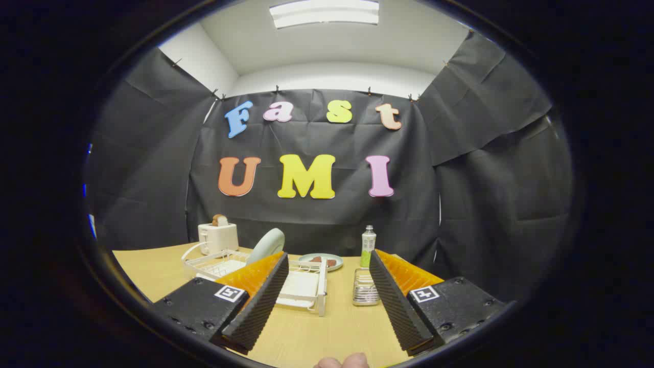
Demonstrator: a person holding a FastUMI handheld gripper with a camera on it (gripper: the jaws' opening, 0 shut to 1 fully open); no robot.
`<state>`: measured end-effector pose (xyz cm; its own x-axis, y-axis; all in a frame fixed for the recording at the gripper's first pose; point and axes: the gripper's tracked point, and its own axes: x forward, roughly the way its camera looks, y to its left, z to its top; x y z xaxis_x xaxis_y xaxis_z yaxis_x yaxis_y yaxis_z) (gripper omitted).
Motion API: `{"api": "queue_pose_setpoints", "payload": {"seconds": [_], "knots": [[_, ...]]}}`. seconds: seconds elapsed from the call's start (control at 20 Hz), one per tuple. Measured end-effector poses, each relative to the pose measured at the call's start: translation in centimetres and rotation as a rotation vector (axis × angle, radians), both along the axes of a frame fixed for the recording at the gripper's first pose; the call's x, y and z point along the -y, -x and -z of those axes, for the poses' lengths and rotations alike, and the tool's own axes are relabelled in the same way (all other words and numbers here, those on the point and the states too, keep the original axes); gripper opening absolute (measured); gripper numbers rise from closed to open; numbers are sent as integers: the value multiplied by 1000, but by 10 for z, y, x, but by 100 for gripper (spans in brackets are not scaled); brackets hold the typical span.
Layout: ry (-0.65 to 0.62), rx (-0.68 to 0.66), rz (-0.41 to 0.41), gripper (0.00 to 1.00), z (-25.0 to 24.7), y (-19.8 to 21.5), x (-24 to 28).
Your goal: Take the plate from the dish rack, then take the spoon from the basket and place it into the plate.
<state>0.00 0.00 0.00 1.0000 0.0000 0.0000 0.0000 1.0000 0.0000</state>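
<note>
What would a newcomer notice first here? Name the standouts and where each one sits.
The gripper stands open, its two fingers spread wide over the wooden table. Just beyond them sits a white dish rack with a pale plate standing on edge in it. A wire basket stands to the rack's right with a green bottle behind it, and a toaster with bread sits at the far left.

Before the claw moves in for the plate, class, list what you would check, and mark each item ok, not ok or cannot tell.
1. Claw open, nothing between its fingers: ok.
2. Plate standing upright in the rack: ok.
3. Rack ahead of the fingers, on the table: ok.
4. Basket beside the rack: ok.
5. Spoon in the basket: cannot tell.
6. Bottle behind the basket, apart from the plate: ok.
</note>
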Motion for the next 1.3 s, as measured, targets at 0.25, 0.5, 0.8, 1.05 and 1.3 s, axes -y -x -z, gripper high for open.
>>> {"api": "queue_pose_setpoints", "payload": {"seconds": [0.25,0.5,0.8,1.05,1.3], "knots": [[-8,-12,-5,100,5,-3,2],[-15,-24,7,100,10,-5,6],[-21,-24,24,100,9,-6,9],[6,-51,21,100,10,-11,10],[1,-45,-18,100,-11,-26,-4]]}}
